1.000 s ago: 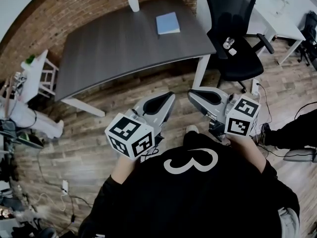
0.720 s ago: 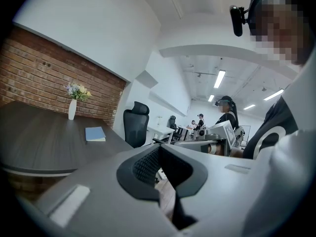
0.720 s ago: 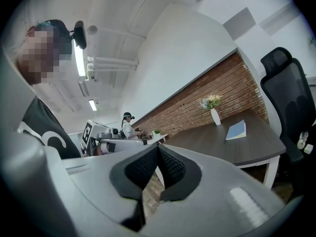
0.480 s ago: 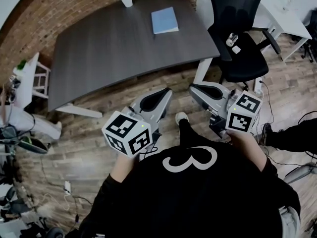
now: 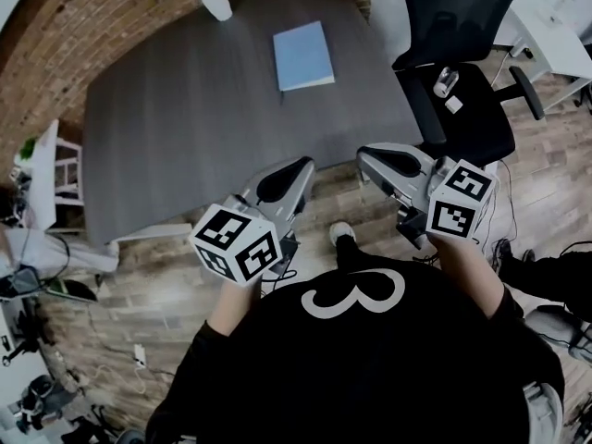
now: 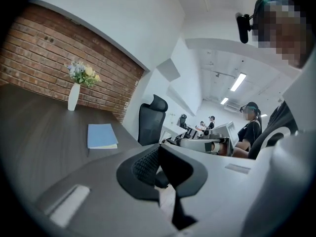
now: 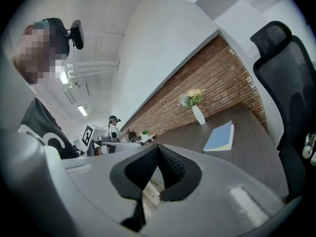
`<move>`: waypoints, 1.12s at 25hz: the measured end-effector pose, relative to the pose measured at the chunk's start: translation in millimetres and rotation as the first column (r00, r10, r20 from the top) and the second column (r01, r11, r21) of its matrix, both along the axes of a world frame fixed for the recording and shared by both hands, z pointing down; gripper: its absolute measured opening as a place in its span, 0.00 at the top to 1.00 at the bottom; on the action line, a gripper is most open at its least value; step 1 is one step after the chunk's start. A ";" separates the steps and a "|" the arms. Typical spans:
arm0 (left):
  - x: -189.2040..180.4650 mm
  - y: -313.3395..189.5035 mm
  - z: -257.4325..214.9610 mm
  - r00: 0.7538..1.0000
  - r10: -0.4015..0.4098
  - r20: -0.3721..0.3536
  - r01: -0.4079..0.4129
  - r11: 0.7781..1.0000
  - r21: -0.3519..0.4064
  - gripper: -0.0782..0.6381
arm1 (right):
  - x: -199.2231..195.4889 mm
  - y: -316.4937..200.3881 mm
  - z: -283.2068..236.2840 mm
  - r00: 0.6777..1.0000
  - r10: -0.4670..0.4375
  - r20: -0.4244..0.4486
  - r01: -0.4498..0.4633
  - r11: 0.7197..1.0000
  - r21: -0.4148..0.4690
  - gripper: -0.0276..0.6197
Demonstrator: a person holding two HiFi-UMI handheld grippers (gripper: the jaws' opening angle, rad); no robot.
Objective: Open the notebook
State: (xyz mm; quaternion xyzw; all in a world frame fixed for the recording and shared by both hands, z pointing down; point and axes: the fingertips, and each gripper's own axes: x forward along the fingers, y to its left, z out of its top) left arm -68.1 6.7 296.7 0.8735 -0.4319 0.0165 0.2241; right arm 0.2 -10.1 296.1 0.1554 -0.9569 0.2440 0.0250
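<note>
Currently: closed blue notebook (image 5: 303, 55) is lying on the dark desk (image 5: 185, 109), well ahead of both grippers, long axis running away from them. Left gripper (image 5: 302, 166) is pointing nearly straight at it and looking nearer; right gripper (image 5: 367, 156) is sitting right of that line. Both are hovering clenched, empty.

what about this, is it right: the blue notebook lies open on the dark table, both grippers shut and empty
Not quite: the blue notebook lies closed, as the head view shows. It is on the dark table, and the left gripper and right gripper are shut and empty.
</note>
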 end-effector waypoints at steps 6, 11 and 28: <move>-2.3 -78.5 4.3 0.999 -0.015 0.041 0.015 1.000 -0.004 0.87 | 7.3 -74.0 2.3 1.000 0.015 -0.011 -0.016 1.000 -0.003 0.95; -3.5 -111.3 6.1 0.993 -0.021 0.118 0.019 1.000 0.020 0.87 | 9.6 -110.2 -5.0 0.999 0.036 -0.018 -0.035 0.998 0.046 0.95; -11.4 -195.7 64.0 0.925 0.125 0.358 -0.122 0.992 -0.033 0.78 | 7.0 -175.3 36.0 0.986 0.162 -0.038 -0.164 0.984 -0.069 0.95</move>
